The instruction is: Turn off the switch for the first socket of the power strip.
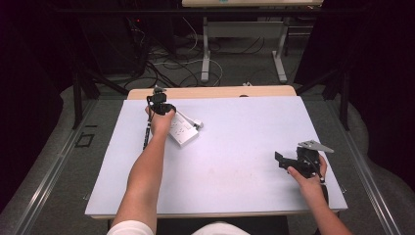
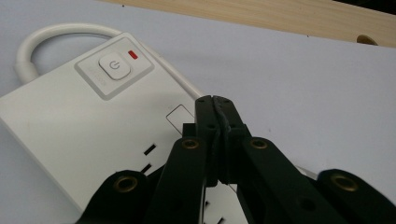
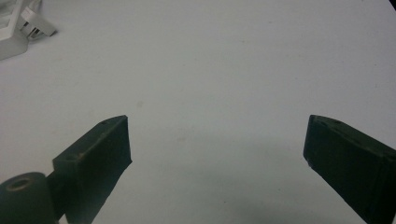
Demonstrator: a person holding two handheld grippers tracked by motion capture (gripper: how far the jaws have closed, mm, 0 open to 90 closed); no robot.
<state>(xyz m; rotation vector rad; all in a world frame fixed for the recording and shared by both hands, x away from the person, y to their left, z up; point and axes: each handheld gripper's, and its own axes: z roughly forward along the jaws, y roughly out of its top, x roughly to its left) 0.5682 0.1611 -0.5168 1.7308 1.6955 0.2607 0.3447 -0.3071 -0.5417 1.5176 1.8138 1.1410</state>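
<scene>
White plastic is what I am working over: a power strip [image 2: 88,135] lying flat near the far left of the pale table [image 1: 235,147], its cable [image 2: 51,35] looping out of the end by the power button [image 2: 113,66], beside which a small red light [image 2: 132,54] shows. My left gripper [image 2: 215,105] hangs just above the strip's face with its jaws pressed together on nothing, tips pointing past the sockets [image 2: 148,158] toward the button end. My right gripper [image 1: 286,161] rests well apart on the near right of the table, jaws spread wide and empty over bare surface, with the strip's end just showing at the upper left of its own view. I judge I am about to poke the button with the closed tips, and the risks come from that. The tips sit off to the side of the button, so a straight push from here would land on the blank casing or the small square outline [image 2: 180,116] instead. The strip is light and nothing pins it, so a slanted shove could skate it across the smooth table or swing it on its cable. If I drop too low, the jaws could catch in a socket slot. My free right gripper is too far away to steady anything.
</scene>
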